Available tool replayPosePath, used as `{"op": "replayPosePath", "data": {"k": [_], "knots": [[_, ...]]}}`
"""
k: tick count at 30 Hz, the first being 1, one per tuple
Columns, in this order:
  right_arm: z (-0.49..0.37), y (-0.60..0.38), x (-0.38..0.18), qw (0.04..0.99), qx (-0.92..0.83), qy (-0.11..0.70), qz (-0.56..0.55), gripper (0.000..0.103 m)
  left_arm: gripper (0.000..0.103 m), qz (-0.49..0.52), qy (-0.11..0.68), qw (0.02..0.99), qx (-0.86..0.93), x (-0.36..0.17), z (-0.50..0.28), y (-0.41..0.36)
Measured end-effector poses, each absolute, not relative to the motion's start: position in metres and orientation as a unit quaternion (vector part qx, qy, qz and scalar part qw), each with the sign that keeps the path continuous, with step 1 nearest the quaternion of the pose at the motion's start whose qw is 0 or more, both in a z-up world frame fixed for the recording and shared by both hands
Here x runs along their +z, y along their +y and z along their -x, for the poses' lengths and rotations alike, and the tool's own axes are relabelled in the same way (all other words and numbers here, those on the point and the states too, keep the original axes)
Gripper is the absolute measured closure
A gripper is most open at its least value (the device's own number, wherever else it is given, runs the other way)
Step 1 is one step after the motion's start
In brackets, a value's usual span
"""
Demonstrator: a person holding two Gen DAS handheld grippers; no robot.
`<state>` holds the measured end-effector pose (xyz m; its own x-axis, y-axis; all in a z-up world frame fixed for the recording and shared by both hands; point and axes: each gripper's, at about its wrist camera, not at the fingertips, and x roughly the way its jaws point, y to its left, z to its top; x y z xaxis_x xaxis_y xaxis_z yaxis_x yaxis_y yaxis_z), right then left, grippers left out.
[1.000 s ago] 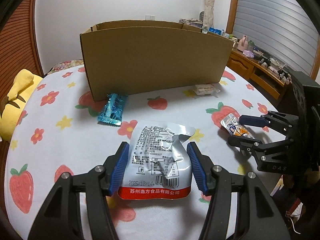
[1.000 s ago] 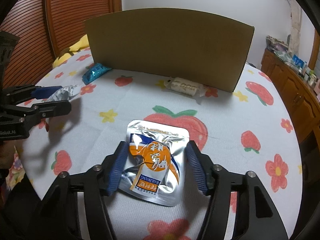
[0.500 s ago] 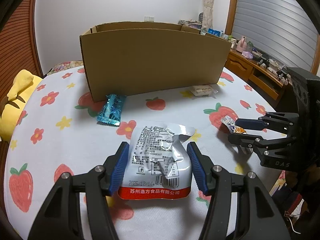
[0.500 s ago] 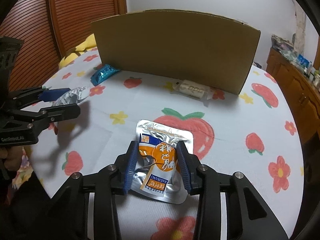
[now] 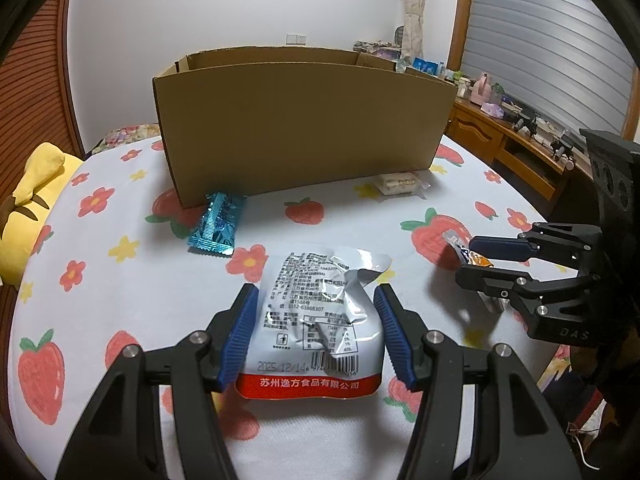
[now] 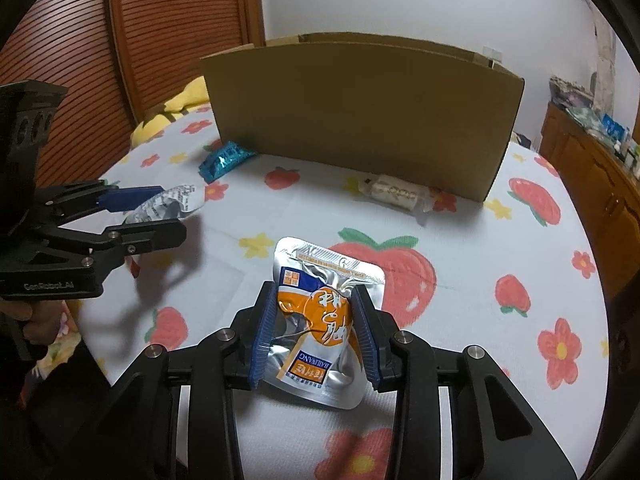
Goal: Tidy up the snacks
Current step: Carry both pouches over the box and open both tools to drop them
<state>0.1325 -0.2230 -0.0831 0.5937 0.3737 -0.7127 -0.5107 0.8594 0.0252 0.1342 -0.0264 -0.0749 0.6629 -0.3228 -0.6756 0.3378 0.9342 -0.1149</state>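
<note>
A yellow plush (image 5: pixel 30 200) lies at the far left edge of a table (image 5: pixel 120 304) covered in a strawberry-and-flower cloth, with a slatted wooden panel (image 6: pixel 168 40) behind it. Just right of it, a blue wrapper (image 5: pixel 218 224) rests on the cloth, one end touching the front wall of an open cardboard box (image 5: pixel 304 136) that stands at the middle of the table. In front of the box, the left gripper (image 5: pixel 314 336) has its jaws set on either side of a silver pouch (image 5: pixel 320 312) with a red band along its near edge; the blue pads touch the pouch's sides, which look crumpled, though whether the pouch is clear of the cloth cannot be told. Farther right, a small pale packet (image 5: pixel 400 184) lies by the box's right front corner. At right, the right gripper (image 6: pixel 316 340) has its jaws squeezed onto an orange-and-silver pouch (image 6: pixel 324 320), buckling it between the pads above a large printed strawberry. A wooden dresser (image 5: pixel 508 152) crowded with small items lines the wall beyond, under closed blinds (image 5: pixel 540 40).
</note>
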Motion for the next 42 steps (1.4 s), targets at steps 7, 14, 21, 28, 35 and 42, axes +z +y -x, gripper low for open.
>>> {"op": "replayPosePath", "data": {"k": [7,14,21,28,35,42], "knots": [[-0.129,-0.223,-0.069,0.896,0.253,0.353,0.095,0.066,0.044,-0.015,0.352,0.917,-0.186,-0.058,-0.135,-0.03],[-0.138,-0.22,-0.021,0.91,0.256,0.304,0.116,0.066,0.044,-0.025,0.308,0.932,-0.189,-0.011,-0.154,-0.034],[-0.169,-0.216,0.024,0.921,0.254,0.262,0.133,0.066,0.044,-0.039,0.278,0.942,-0.184,0.027,-0.184,-0.036],[-0.212,-0.207,0.047,0.925,0.254,0.243,0.146,0.065,0.044,-0.043,0.272,0.945,-0.176,0.044,-0.219,-0.04],[-0.253,-0.205,0.047,0.923,0.256,0.248,0.147,0.065,0.044,-0.051,0.279,0.945,-0.165,0.044,-0.249,-0.041],[-0.29,-0.209,0.034,0.919,0.253,0.27,0.138,0.065,0.044,-0.053,0.29,0.943,-0.157,0.038,-0.267,-0.04]]}}
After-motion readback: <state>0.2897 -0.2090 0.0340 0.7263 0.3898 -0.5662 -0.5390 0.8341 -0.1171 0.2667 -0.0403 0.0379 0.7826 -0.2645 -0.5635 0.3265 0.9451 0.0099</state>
